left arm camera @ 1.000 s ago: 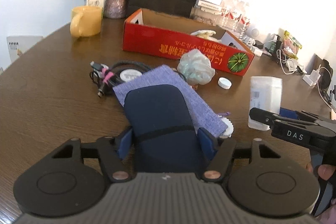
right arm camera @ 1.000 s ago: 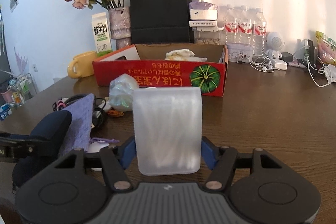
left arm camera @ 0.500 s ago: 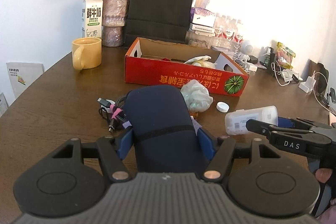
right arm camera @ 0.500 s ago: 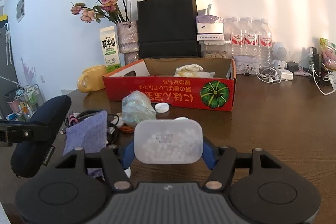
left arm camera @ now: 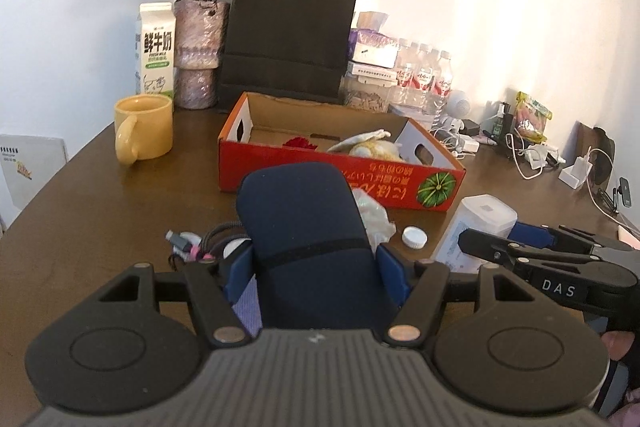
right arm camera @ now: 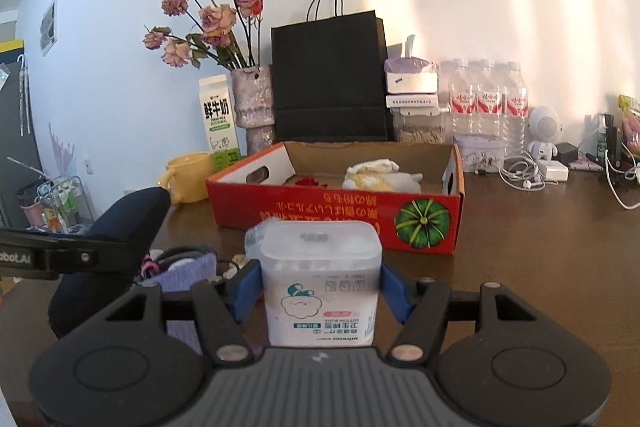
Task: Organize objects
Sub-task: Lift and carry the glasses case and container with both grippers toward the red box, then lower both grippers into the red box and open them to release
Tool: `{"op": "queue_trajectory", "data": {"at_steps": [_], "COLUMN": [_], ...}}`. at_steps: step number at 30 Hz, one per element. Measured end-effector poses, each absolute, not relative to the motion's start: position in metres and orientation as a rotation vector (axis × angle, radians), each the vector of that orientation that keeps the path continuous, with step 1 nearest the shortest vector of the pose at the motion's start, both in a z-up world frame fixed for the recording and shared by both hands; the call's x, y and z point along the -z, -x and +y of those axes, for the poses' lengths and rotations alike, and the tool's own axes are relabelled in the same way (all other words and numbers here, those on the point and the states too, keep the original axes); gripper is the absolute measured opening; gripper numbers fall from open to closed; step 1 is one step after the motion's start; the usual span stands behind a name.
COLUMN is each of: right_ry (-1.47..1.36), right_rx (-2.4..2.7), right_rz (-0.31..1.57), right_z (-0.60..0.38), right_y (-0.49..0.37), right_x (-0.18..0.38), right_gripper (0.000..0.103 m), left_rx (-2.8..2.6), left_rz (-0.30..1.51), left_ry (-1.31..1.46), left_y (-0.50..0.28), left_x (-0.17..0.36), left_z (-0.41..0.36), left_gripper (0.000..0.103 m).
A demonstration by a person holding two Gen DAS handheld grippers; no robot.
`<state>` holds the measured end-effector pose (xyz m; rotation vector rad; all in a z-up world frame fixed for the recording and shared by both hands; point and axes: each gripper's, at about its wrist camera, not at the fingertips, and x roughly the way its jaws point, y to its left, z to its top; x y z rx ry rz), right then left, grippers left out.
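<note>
The brown surface (left arm camera: 80,211) carries a red cardboard box (left arm camera: 320,179) with cloth items inside. In front of it, the left gripper (left arm camera: 316,263) has its jaws clamped on a dark blue case (left arm camera: 304,227), and the right gripper (right arm camera: 320,285) grips a cotton swab tub (right arm camera: 320,279), both raised above the clutter. A white cap (left arm camera: 414,237) lies near the box.

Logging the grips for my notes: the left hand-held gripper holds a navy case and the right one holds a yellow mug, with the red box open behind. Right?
One thing is wrong. The right hand-held gripper holds a translucent cotton swab box, not the yellow mug, which stands on the table, as the right wrist view shows. The left hand-held gripper does hold the navy case, red box behind.
</note>
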<state>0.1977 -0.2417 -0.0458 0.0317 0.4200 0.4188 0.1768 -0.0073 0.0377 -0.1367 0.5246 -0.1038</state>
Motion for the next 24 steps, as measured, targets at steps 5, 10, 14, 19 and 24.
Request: {"op": "queue_trajectory", "data": {"at_steps": [5, 10, 14, 19, 24], "right_ry": [-0.043, -0.044, -0.053, -0.067, -0.091], "right_rx": [-0.430, -0.446, -0.463, -0.486, -0.487], "right_rz": [0.389, 0.343, 0.299, 0.279, 0.304], "right_z": [-0.237, -0.228, -0.217, -0.200, -0.187], "right_y": [-0.209, -0.227, -0.251, -0.293, -0.350], "right_x": [0.030, 0.008, -0.014, -0.028, -0.025], "right_gripper": [0.063, 0.063, 0.063, 0.063, 0.063], "left_rx": [0.112, 0.118, 0.113, 0.088, 0.056], "left_rz": [0.496, 0.460, 0.426, 0.394, 0.384], "left_ry": [0.119, 0.106, 0.096, 0.076, 0.081], "left_y": [-0.196, -0.226, -0.258, -0.307, -0.361], "left_x": [-0.052, -0.075, -0.094, -0.103, -0.096], "left_z": [-0.009, -0.008, -0.006, -0.004, 0.005], "left_gripper": [0.067, 0.067, 0.067, 0.067, 0.067]}}
